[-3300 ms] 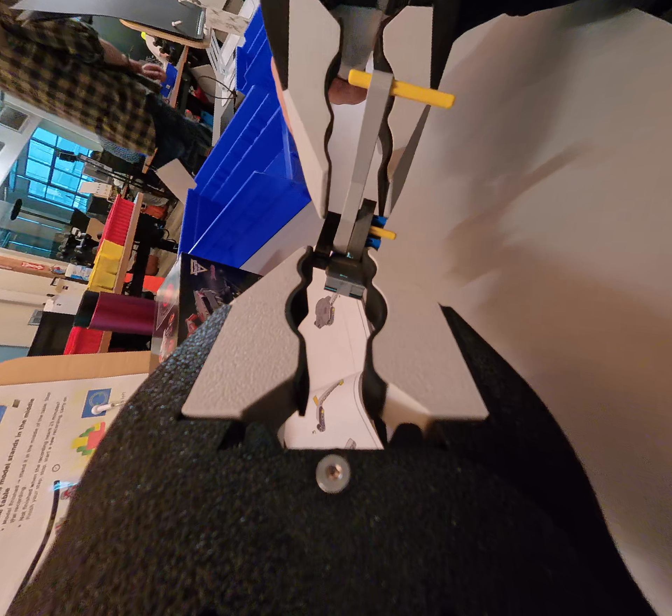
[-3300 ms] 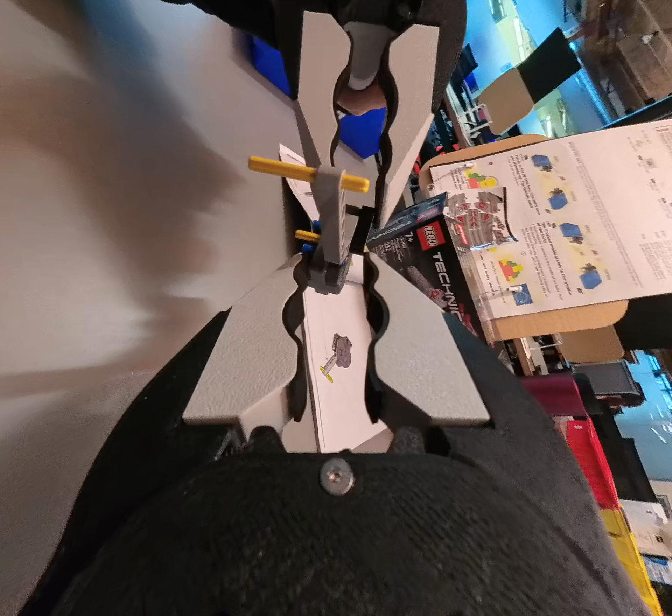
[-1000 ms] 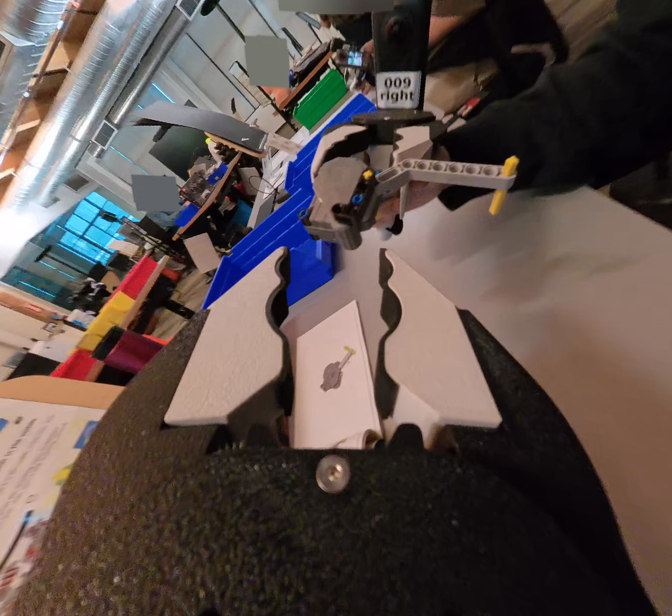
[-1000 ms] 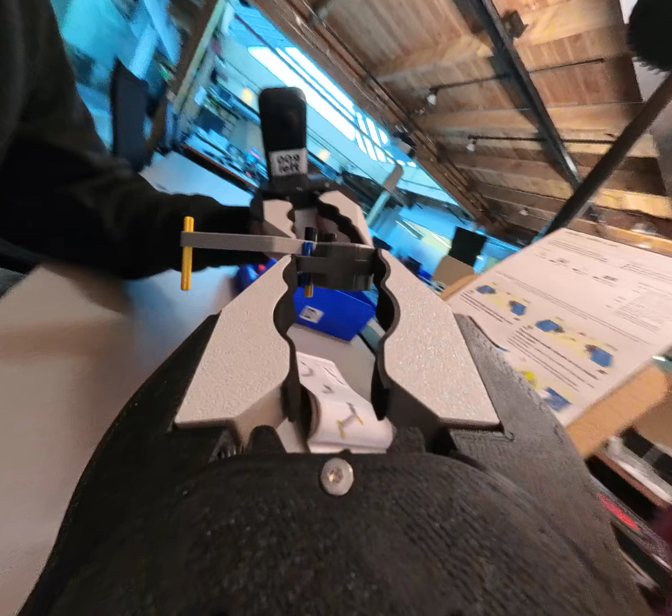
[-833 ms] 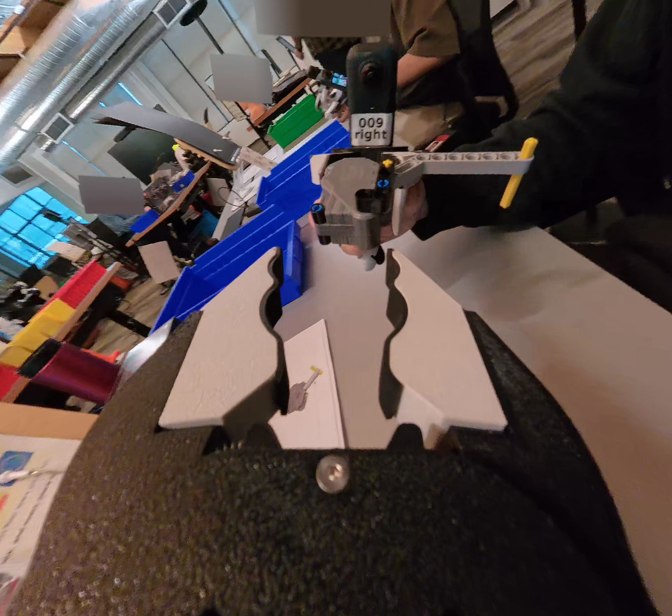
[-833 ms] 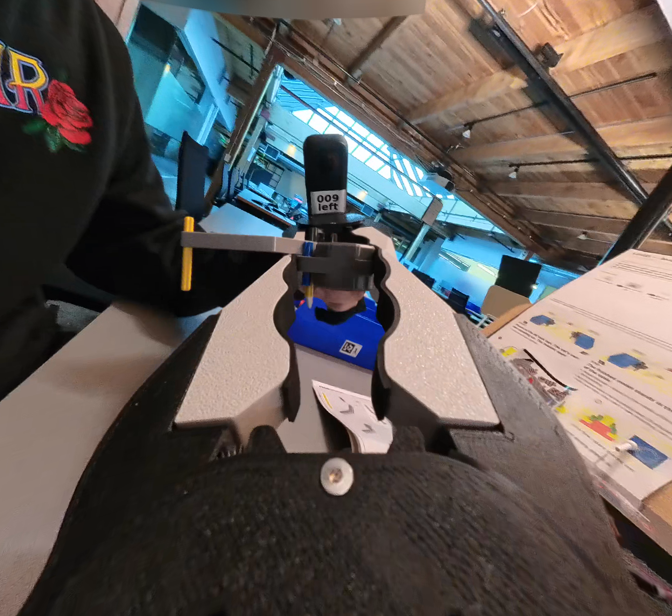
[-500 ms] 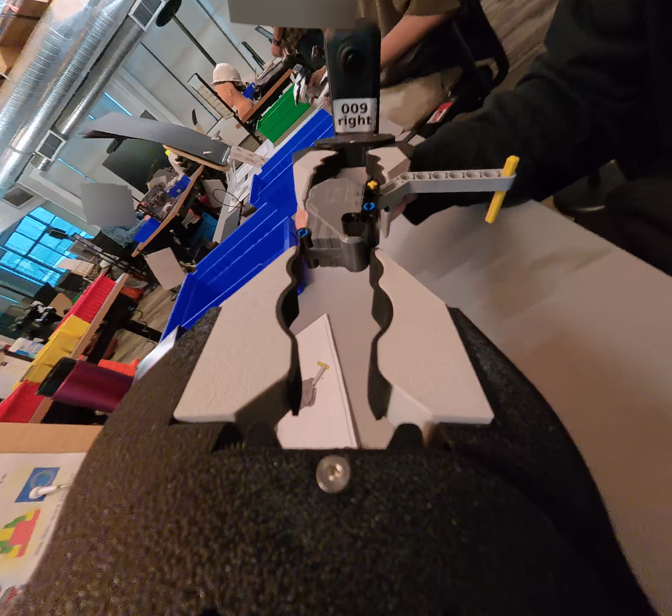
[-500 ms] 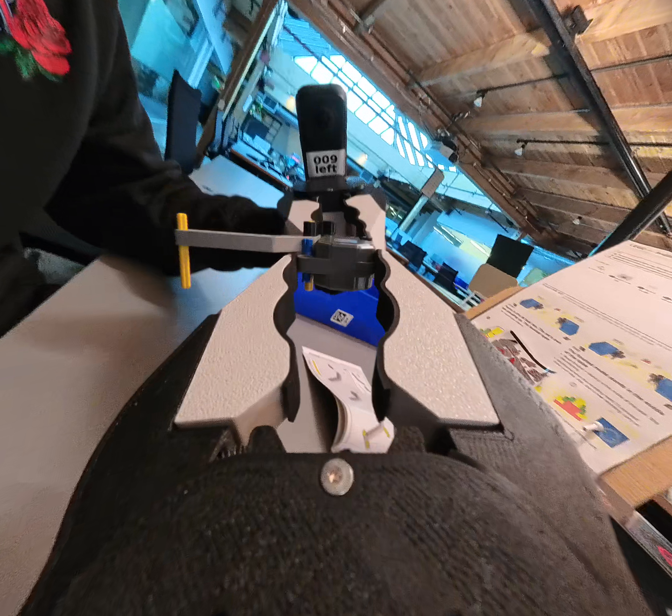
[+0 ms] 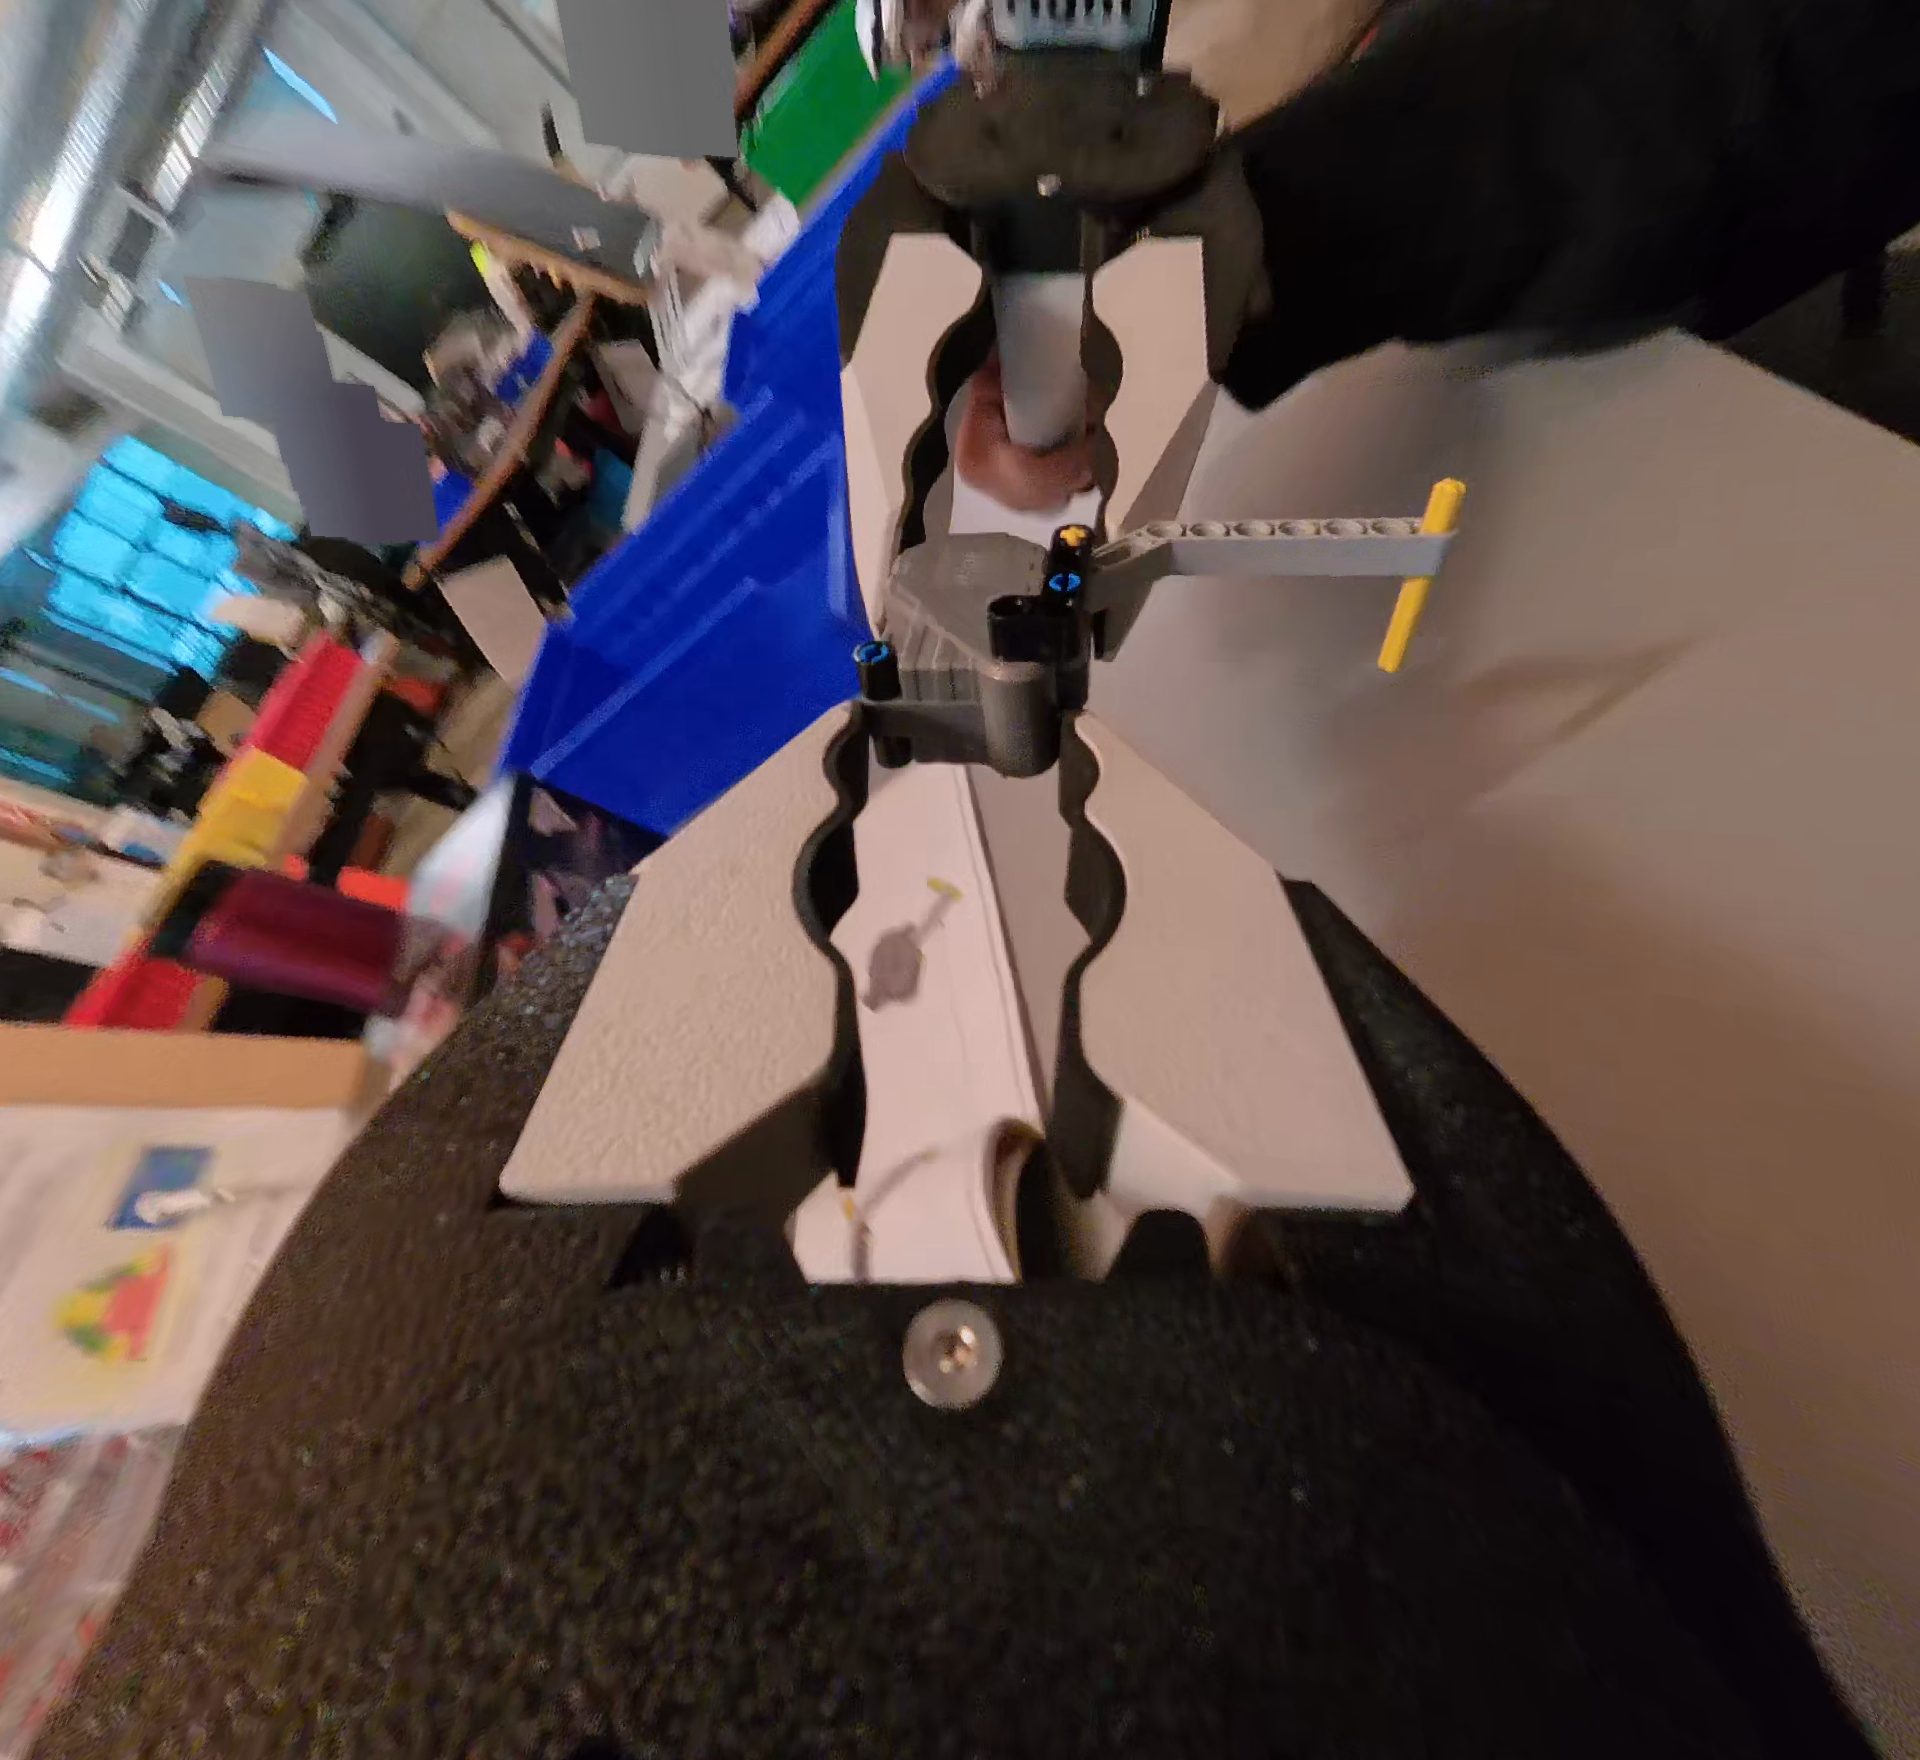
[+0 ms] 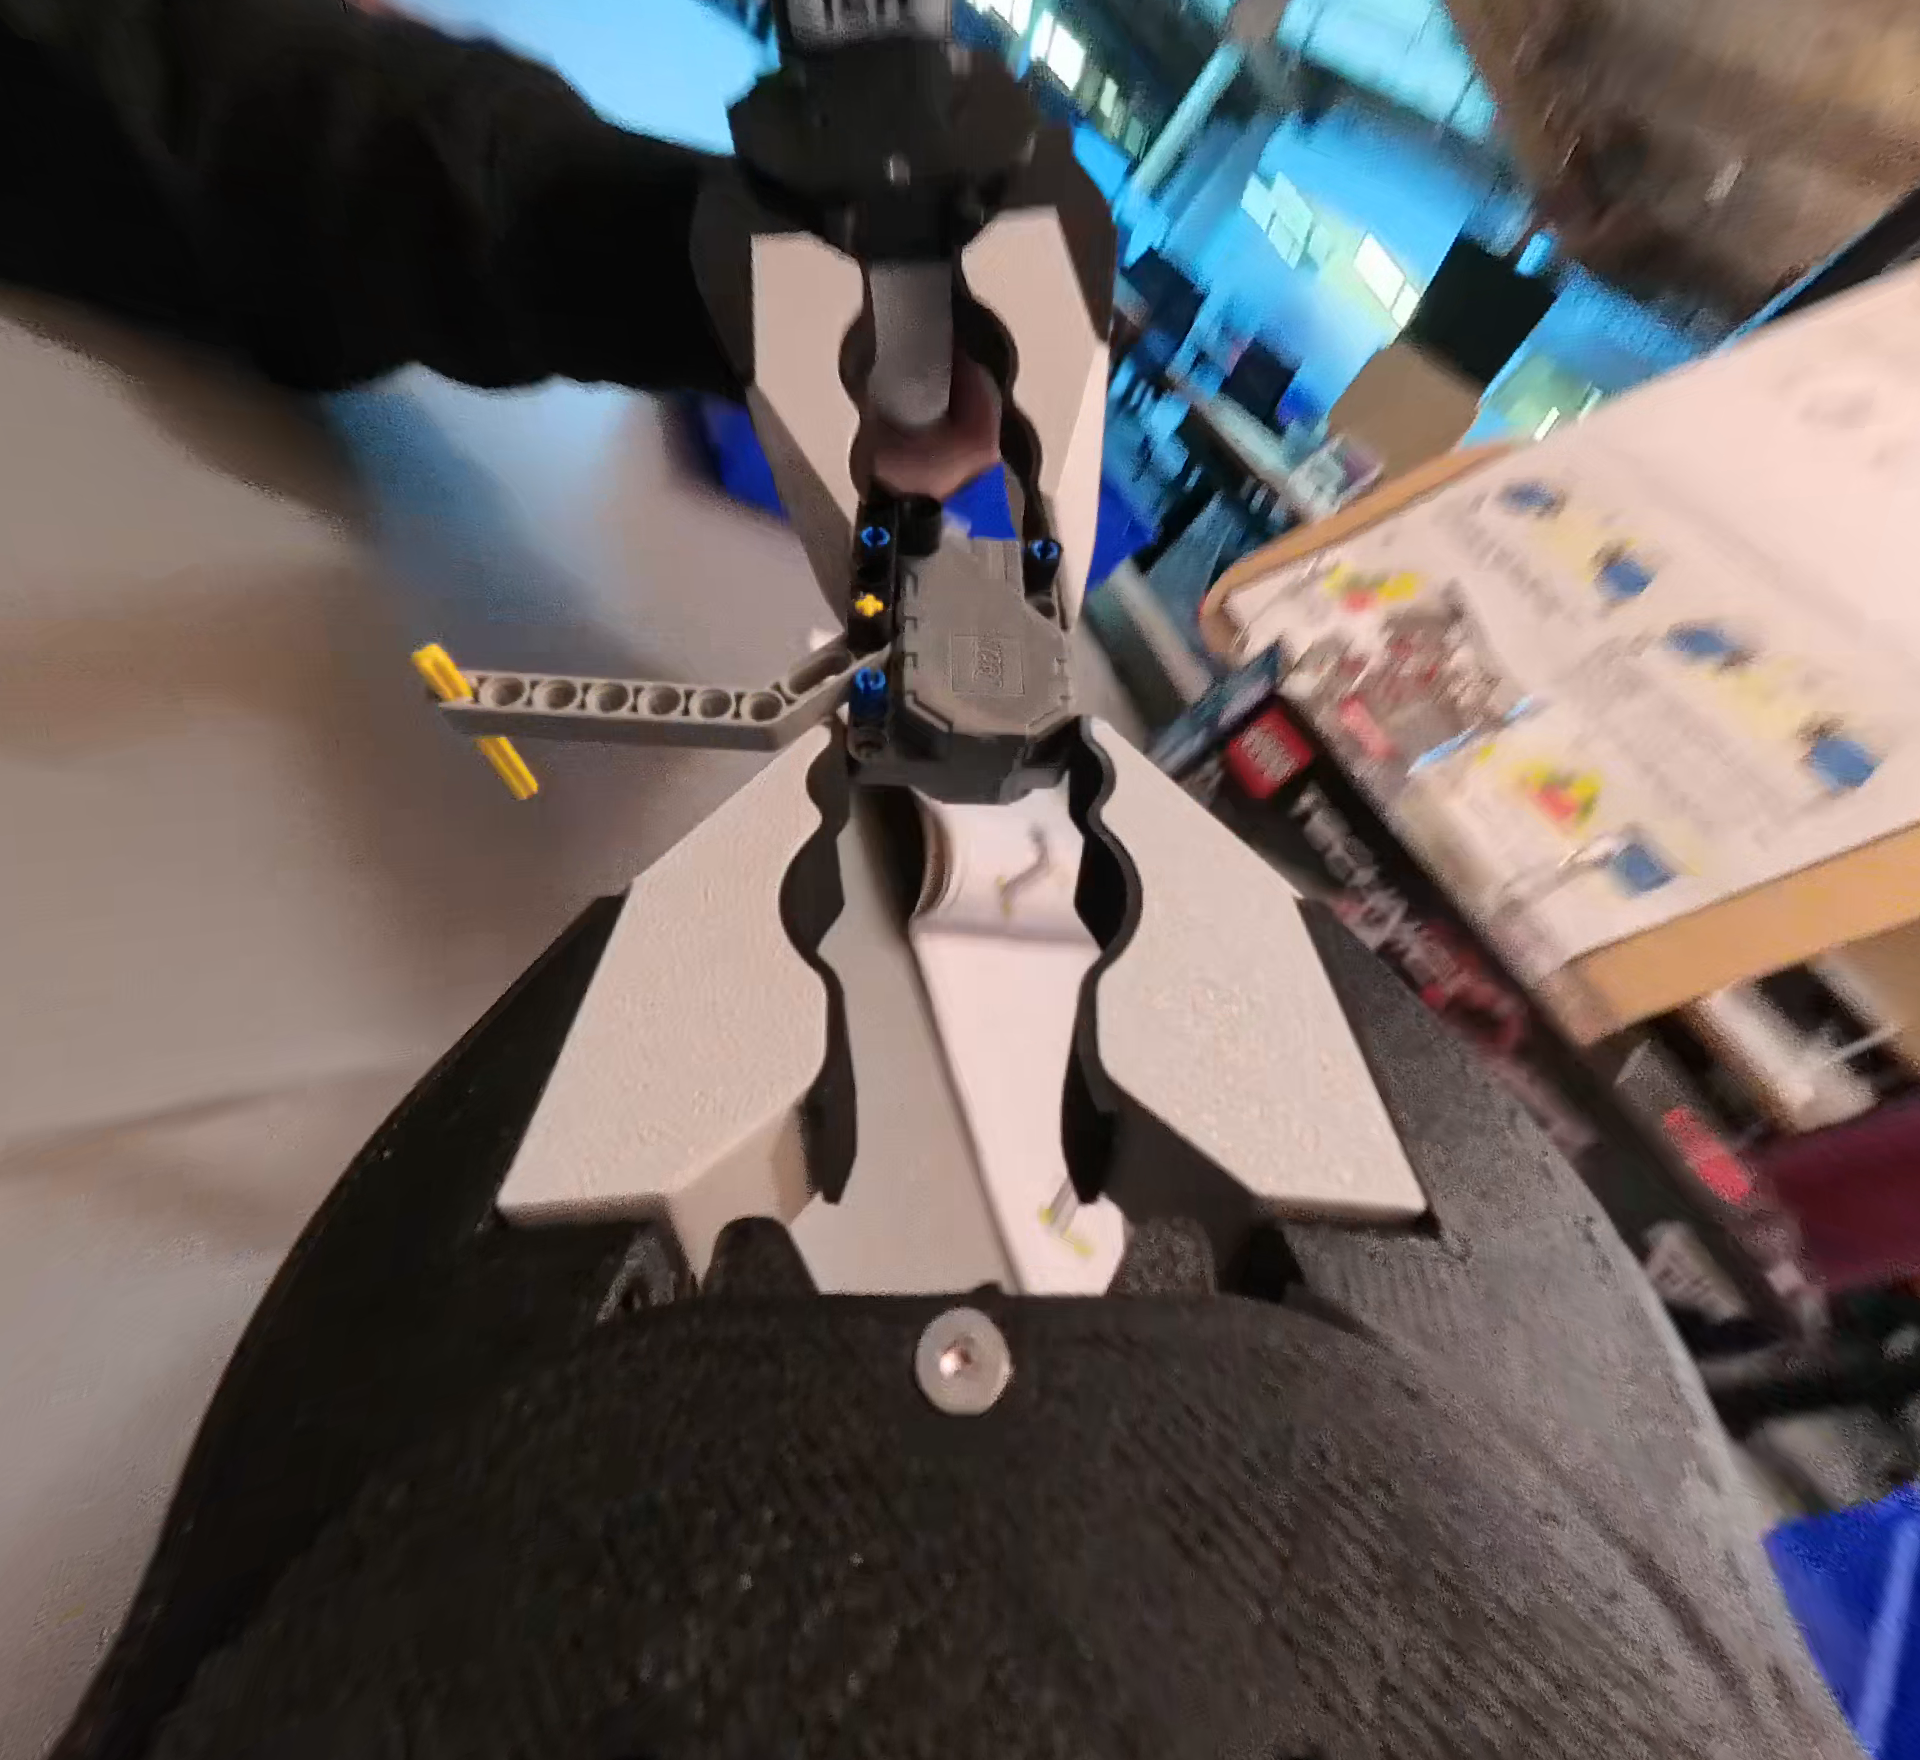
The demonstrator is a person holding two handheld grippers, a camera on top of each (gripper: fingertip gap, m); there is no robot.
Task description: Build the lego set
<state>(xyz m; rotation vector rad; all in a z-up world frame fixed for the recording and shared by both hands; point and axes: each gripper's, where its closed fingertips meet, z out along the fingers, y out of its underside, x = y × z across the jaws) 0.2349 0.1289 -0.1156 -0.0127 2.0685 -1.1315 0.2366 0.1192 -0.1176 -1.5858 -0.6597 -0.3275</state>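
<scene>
The lego assembly [image 9: 961,661] is a dark grey block with blue and black pins. A light grey beam [image 9: 1288,553] sticks out sideways from it and ends in a yellow axle [image 9: 1418,578]. It hangs above the white table between the two grippers, which face each other tip to tip. My left gripper [image 9: 966,734] is shut on its near end. My right gripper [image 10: 956,754] is shut on the other end of the assembly [image 10: 982,671]. In the right wrist view the beam [image 10: 623,708] points left.
An open instruction booklet [image 9: 925,941] lies on the table [image 9: 1558,879] under the grippers. Blue bins [image 9: 707,588] stand at the far side. A lego box [image 10: 1351,796] and a board with a printed sheet [image 10: 1610,650] are at the right. Black sleeves [image 10: 312,204] hold the grippers. The tips of both grippers are at nearly the same place.
My left gripper was open and apart from the assembly, which the right gripper held. It has moved in and shut on the near end. Both grippers have tilted down toward the table.
</scene>
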